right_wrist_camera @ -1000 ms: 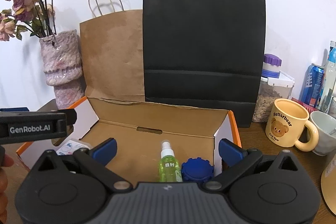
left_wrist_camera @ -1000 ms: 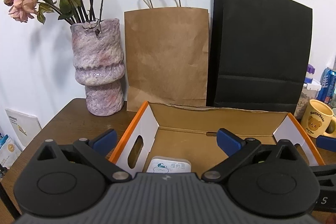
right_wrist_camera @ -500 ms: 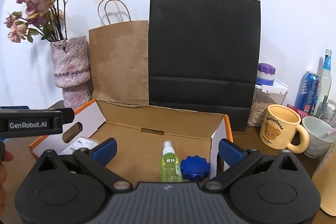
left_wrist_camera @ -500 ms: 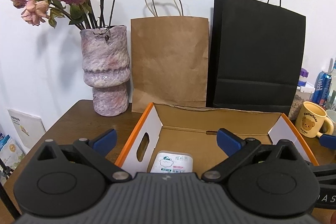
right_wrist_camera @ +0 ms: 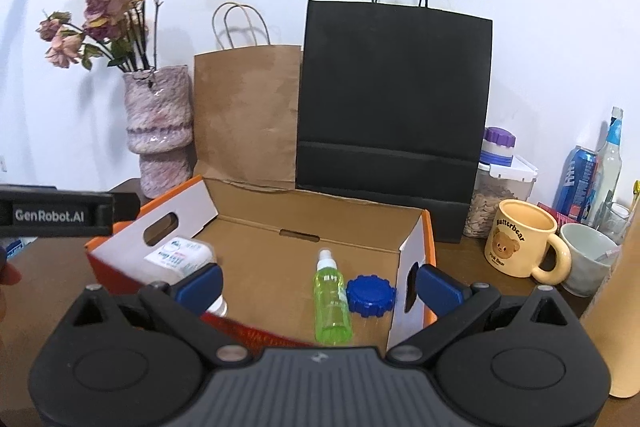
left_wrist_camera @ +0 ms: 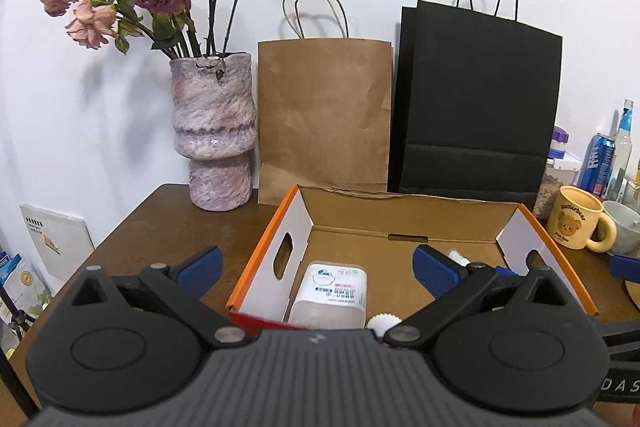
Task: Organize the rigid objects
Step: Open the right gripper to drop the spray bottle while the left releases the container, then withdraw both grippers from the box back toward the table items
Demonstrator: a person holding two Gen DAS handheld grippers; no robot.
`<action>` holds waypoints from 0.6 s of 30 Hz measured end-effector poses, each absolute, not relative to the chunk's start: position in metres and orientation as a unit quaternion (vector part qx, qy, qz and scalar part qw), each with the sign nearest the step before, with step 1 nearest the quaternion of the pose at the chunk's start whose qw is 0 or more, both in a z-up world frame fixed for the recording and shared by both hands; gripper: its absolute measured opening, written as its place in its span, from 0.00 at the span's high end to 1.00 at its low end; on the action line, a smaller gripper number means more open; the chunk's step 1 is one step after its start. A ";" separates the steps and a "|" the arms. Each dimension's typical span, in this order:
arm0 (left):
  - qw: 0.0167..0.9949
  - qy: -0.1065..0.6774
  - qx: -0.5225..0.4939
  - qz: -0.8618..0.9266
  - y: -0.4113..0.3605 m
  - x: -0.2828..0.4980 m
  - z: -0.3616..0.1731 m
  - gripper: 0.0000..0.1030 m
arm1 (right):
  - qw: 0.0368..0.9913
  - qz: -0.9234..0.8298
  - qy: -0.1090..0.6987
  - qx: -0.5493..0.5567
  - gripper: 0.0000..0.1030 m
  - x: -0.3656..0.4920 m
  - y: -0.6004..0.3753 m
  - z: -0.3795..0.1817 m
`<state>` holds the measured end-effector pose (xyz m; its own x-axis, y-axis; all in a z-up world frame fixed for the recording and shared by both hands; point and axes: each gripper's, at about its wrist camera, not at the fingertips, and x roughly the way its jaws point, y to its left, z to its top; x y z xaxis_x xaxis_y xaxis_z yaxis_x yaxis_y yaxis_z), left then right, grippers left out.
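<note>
An open cardboard box [left_wrist_camera: 298,227] with orange edges stands on the brown table. A white labelled bottle [left_wrist_camera: 330,291] lies at its left end. In the right wrist view the same box [right_wrist_camera: 256,205] also holds a green spray bottle [right_wrist_camera: 331,301] lying flat, with a blue ridged lid [right_wrist_camera: 371,295] beside it and the white bottle [right_wrist_camera: 178,255] at the left. My left gripper [left_wrist_camera: 316,261] hangs open over the box's near left part. My right gripper [right_wrist_camera: 320,285] is open over the near right part. Neither holds anything.
Behind the box stand a pink vase of dried roses [left_wrist_camera: 214,131], a brown paper bag [left_wrist_camera: 324,115] and a black paper bag [left_wrist_camera: 476,107]. A yellow bear mug [right_wrist_camera: 520,243], a white cup [right_wrist_camera: 588,259], a seed jar [right_wrist_camera: 498,187], a can and a bottle crowd the right.
Both grippers have drawn back and up from the box, so more of its inside and the near rim shows. Both stay open; the objects in the box have not moved.
</note>
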<state>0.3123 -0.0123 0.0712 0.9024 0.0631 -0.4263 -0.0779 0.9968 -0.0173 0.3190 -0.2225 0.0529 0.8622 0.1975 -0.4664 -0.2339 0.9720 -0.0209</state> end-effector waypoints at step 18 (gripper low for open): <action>0.973 0.228 -0.016 0.030 -0.007 0.242 0.071 0.00 | 0.958 0.135 0.246 -0.056 0.00 0.244 -0.224 0.048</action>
